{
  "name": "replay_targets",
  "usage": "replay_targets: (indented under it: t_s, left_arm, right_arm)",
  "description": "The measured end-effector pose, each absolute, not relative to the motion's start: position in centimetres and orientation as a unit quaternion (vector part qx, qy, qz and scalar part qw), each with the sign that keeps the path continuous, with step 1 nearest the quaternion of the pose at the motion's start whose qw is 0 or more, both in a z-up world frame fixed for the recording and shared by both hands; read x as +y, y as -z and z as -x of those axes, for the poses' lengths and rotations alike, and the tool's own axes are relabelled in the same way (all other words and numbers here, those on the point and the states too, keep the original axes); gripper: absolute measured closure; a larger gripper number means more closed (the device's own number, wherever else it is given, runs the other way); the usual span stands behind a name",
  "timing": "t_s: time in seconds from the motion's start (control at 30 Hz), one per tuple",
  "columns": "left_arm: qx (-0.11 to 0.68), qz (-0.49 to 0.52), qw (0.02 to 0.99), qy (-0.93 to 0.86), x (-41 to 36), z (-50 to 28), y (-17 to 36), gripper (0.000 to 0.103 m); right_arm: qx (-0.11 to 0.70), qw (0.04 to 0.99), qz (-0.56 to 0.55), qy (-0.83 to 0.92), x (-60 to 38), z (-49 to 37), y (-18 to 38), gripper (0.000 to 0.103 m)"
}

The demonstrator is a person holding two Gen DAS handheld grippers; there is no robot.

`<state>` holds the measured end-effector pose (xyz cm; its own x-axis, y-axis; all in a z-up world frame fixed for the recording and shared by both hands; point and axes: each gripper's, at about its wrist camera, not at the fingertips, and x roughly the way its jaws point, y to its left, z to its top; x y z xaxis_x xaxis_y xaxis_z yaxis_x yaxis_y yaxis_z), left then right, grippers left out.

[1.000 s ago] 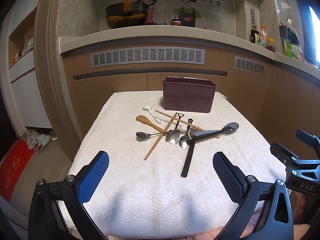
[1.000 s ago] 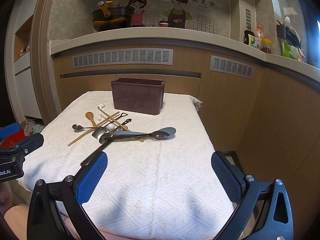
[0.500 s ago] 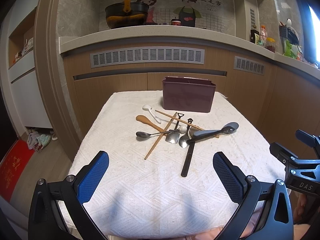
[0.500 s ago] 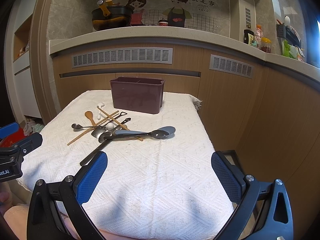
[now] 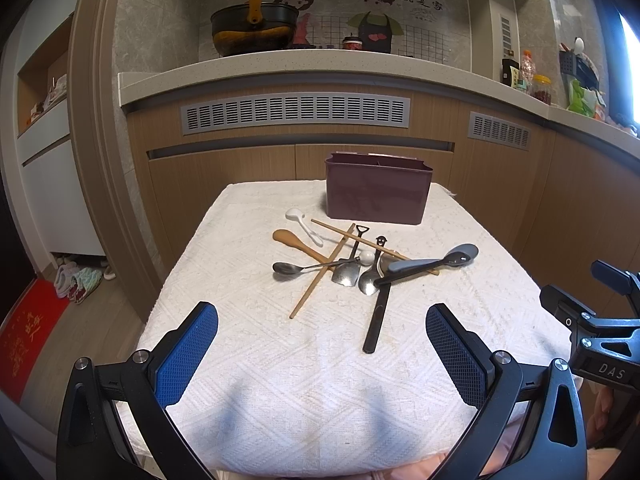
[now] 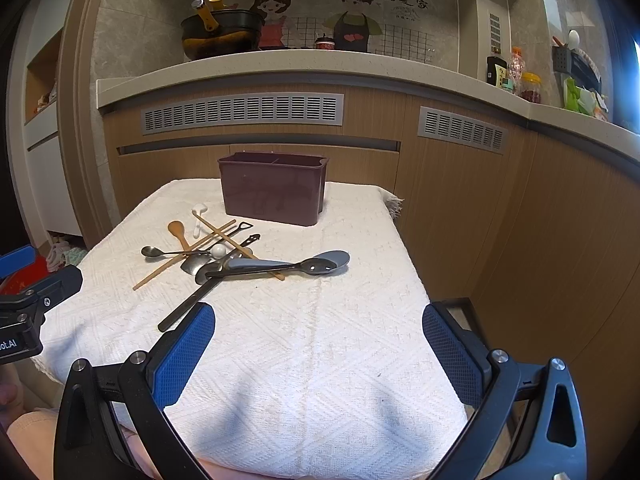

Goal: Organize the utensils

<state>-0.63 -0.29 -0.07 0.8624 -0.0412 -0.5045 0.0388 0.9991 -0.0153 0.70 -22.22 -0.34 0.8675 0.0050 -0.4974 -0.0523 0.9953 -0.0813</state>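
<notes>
Left gripper (image 5: 322,344) & right gripper (image 6: 318,342) both spread wide, empty, at frame bottom; jumbled utensil pile (image 5: 360,264) mid-frame, dark maroon plastic caddy (image 5: 378,188) above it.

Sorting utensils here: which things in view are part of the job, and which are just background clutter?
For the job:
- maroon caddy
- chopsticks
- wooden spoon
- white spoon
- metal spoons
- grey slotted spoon
- black-handled utensil

Just lying about:
- wok on the counter
- bottles and jars
- slippers on the floor
- red mat
</notes>
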Motion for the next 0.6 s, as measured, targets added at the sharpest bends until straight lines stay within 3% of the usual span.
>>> replay_targets:
  t_s: [0.6]
  left_arm:
    - [0.306, -0.017, 0.952, 0.010, 0.8, -4.9, 0.8, 0.000]
  right_arm:
    - [0.253, 0.961, 0.109, 0.017, -21.1, -6.4, -0.6, 0.000]
